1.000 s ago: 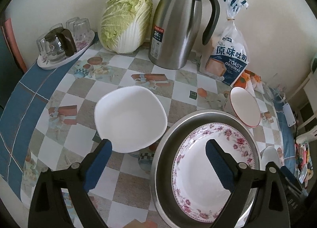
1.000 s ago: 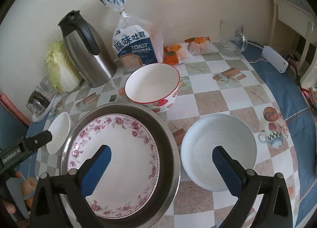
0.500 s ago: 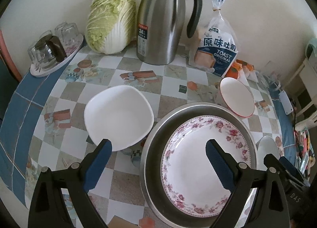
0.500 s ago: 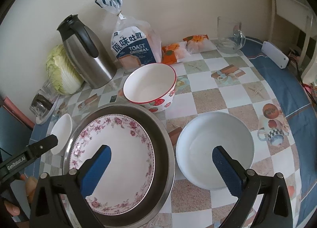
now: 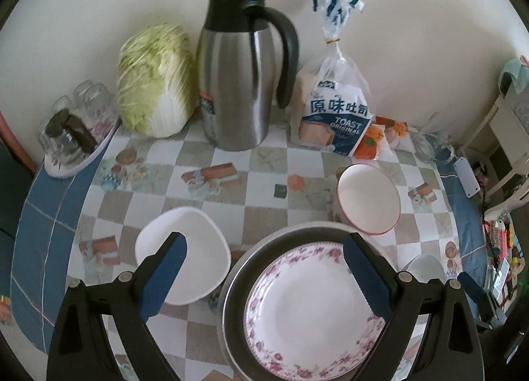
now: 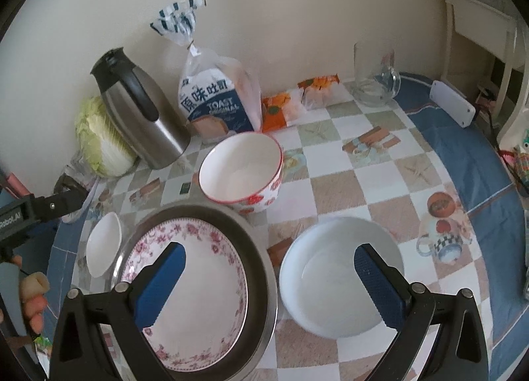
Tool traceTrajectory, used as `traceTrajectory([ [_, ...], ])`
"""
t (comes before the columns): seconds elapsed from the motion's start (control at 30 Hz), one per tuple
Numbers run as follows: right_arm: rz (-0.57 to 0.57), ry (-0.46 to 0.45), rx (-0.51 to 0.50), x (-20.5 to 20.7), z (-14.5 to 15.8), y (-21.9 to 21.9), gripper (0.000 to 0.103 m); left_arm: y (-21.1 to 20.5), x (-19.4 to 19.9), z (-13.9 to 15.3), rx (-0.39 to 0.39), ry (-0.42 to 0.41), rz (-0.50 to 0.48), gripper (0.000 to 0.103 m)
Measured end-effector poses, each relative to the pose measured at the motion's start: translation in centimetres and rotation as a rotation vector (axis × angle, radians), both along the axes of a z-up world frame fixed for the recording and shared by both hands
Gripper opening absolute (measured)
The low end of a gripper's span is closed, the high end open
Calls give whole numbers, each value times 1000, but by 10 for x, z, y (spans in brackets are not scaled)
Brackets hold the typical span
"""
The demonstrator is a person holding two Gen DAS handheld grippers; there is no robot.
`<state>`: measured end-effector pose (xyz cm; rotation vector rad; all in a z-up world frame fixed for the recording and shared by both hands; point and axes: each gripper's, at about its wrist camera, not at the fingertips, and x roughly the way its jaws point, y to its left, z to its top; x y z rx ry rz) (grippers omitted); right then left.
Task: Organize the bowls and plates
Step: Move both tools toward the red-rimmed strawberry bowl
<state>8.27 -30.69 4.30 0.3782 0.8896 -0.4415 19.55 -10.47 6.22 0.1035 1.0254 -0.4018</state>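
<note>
We are holding two grippers over a round table with a checkered cloth (image 6: 334,189), and both are empty with their jaws spread wide apart. Our left gripper (image 5: 264,268) is hanging above the gap between a small white dish with rounded corners (image 5: 195,255) and a big shiny metal pan (image 5: 231,285). A white plate with pink flowers round its edge (image 5: 310,311) is lying inside that pan. Our right gripper (image 6: 269,278) is hanging over the pan's edge, with a plain white round bowl (image 6: 330,278) just beside the pan on its right. A white bowl with a red rim and red flowers (image 6: 244,172) is standing just behind the pan, maybe touching it. So the dishes are sitting near each other but not stacked yet. We think the next good step is picking up one small dish and putting it with the others. To do it well, we are going to want one blue finger (image 5: 165,275) inside the rim and the other outside, then squeeze gently, because a smooth dish can slip. We should lift it straight up and keep it level. We should also be minding the tall steel jug with a black handle (image 5: 241,76), the bag of toast bread (image 5: 334,109) and the green cabbage (image 5: 155,80) at the back, so that we are not bumping them.
</note>
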Motion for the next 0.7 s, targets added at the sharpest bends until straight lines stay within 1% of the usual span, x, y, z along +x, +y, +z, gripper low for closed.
traceTrajectory([
  [0.17,20,-2,-23,10,16,-10,103,-13,10,6,-13,1,-15,96],
  [0.23,29,-6,-27,15,22,-13,103,-20,14,7,24,-24,-22,96],
  [0.3,39,7,-71,21,30,-15,103,-23,18,7,31,-39,-32,96],
  [0.37,57,16,-107,29,38,-16,103,-23,25,7,15,-23,-25,96],
  [0.43,70,8,-104,34,43,-19,103,-25,32,9,25,-28,-16,96],
  [0.5,74,-5,-91,41,49,-24,103,-28,39,10,60,-42,-6,96],
  [0.53,71,-5,-87,44,51,-27,103,-29,44,10,68,-37,-3,96],
  [0.63,61,5,-94,52,54,-34,103,-32,54,12,58,-20,-3,96],
  [0.7,58,12,-81,58,54,-40,103,-36,60,15,51,-32,-11,96],
])
